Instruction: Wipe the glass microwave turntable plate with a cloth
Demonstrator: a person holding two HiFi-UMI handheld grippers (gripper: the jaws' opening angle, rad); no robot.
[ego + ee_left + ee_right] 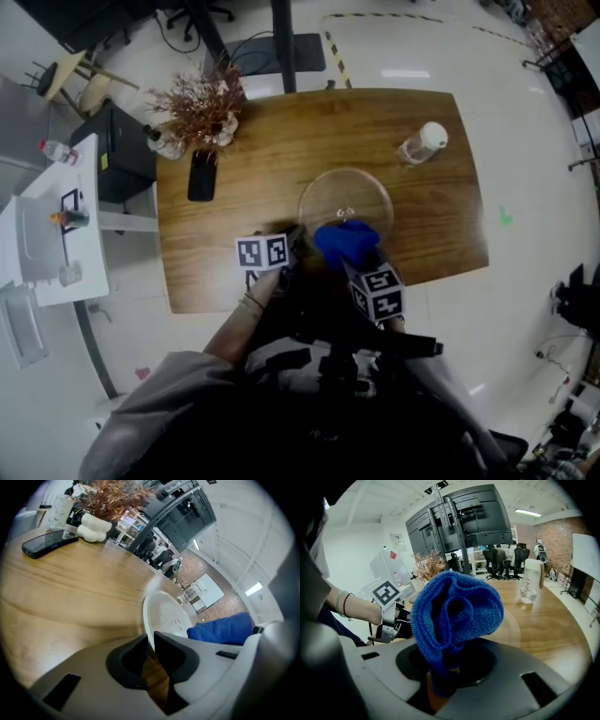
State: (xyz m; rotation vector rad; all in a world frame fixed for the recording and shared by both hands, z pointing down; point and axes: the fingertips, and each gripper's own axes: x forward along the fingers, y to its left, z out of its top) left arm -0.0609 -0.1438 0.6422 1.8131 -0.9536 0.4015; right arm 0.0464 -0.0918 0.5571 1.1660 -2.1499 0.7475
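Head view: plate (345, 199) is clamped at 8 o'clock by left claw (150, 654), cloth (345, 242) clenched in right claw (443, 684); wiping is judged hardly begun.

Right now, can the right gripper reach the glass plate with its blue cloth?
Probably yes. The right gripper holds the blue cloth at the near edge of the glass turntable plate, with nothing between them; the left gripper grips the rim to one side.
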